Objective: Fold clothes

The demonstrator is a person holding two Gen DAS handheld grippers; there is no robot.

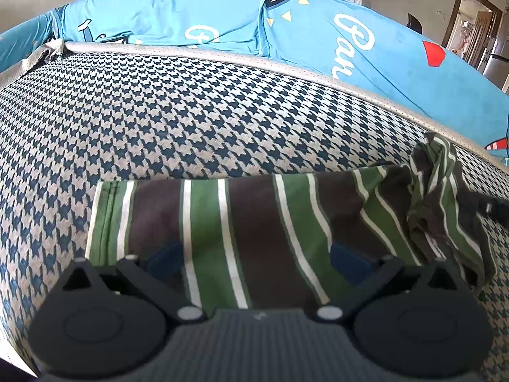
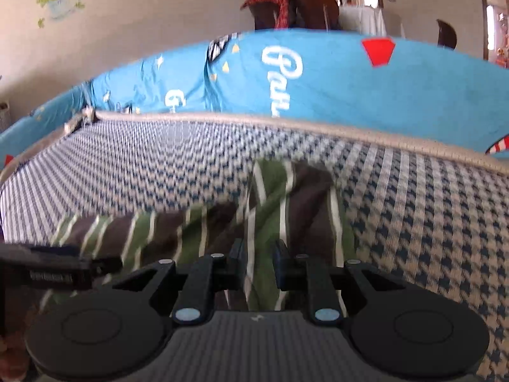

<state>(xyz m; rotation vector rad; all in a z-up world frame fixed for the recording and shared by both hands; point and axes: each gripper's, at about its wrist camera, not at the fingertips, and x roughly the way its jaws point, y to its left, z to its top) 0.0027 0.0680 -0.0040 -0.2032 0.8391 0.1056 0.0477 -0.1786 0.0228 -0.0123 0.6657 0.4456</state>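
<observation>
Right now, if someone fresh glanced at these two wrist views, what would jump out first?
The green, brown and white striped garment lies partly folded in the foreground on the navy-and-beige houndstooth woven cover. Behind that sits the bright blue printed sheet with white script and a red shape. The right tongs pinch a raised fold of the garment, while the left tongs stand open over its flat part.

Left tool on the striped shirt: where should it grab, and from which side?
Probably the flat, hemmed left edge of the striped shirt, coming in from the open houndstooth cover beside it. That edge lies straight and smooth, so one finger can slide under. The far end is bunched, and the right tool is already pinched on cloth there.
</observation>
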